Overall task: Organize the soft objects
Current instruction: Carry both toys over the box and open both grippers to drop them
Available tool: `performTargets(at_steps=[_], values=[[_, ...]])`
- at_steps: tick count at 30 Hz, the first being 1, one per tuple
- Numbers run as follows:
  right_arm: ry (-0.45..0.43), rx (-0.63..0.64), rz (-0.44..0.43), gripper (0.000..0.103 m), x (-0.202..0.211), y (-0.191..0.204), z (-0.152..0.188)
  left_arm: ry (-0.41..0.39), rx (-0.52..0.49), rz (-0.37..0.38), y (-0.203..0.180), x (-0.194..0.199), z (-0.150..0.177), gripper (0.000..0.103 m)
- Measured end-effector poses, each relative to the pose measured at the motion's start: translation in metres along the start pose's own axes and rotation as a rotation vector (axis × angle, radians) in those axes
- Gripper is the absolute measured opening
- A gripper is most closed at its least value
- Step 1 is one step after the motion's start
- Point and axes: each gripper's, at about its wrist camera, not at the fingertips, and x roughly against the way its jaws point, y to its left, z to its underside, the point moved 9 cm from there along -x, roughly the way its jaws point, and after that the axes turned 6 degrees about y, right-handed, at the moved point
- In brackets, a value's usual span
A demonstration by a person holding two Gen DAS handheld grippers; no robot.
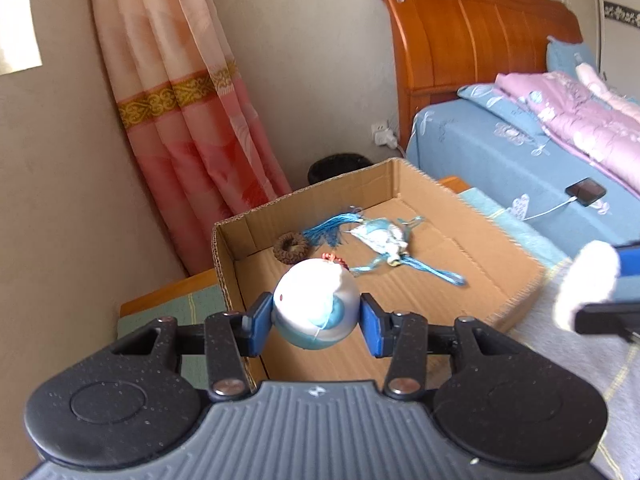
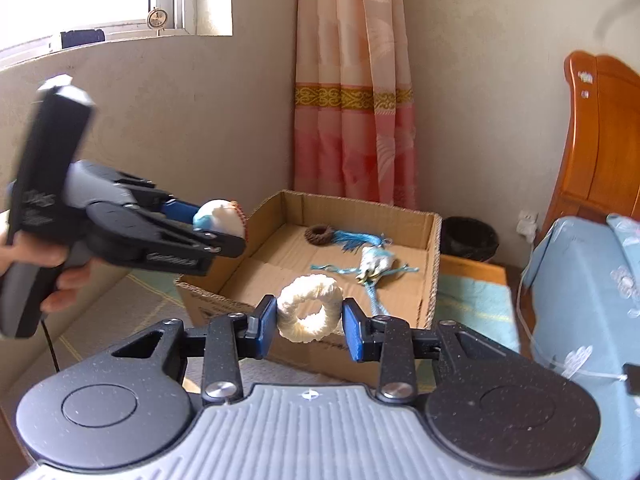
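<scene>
Left wrist view: left tool (image 1: 316,314) clamps the white-blue ball (image 1: 314,306); at 3 o'clock, right tool (image 2: 309,322) clamps the white ring (image 2: 309,313).

white ring (image 2: 310,314) in jaws, cardboard box (image 2: 434,264) beyond

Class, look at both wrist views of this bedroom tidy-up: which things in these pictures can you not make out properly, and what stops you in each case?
- Ball in the left tool: its top is glared white in the left wrist view.
- White ring: blurred and partly hidden by the right tool's fingers there; clear in the right wrist view.
- Black bin: mostly behind the cardboard box.
- Phone: cut off by the right wrist view's edge.
</scene>
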Motion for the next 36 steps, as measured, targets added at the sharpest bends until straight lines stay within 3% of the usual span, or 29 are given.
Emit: performTargets(at_steps=[3,5,7,9,15,23,26,36], values=[[0.001,0.003,0.016,0.040,-0.001,-0.001,-0.001,0.022,0.007,-0.010,0.007,-0.021,-0.013,0.047],[0.006,-0.002,0.021,0.040,0.000,-0.003,0.000,0.007,0.024,-0.030,0.015,-0.032,-0.022,0.056],[0.012,-0.002,0.030,0.040,-0.001,-0.005,0.002,-0.014,0.038,-0.070,0.023,-0.040,-0.029,0.101],[0.018,-0.003,0.038,0.040,-0.002,-0.007,0.002,-0.051,0.044,-0.114,0.031,-0.039,-0.032,0.102],[0.025,-0.010,0.056,0.040,-0.004,-0.016,0.002,-0.073,0.095,-0.088,0.039,-0.013,-0.014,0.102],[0.018,-0.017,0.056,0.040,-0.009,-0.017,-0.007,-0.101,0.195,-0.044,0.028,0.046,0.042,0.102],[0.023,-0.017,0.060,0.040,-0.013,-0.019,-0.012,-0.096,0.224,-0.064,0.020,0.062,0.069,0.102],[0.098,0.009,0.012,0.041,-0.060,-0.003,-0.043,-0.086,0.322,-0.073,0.010,0.089,0.130,0.102]])
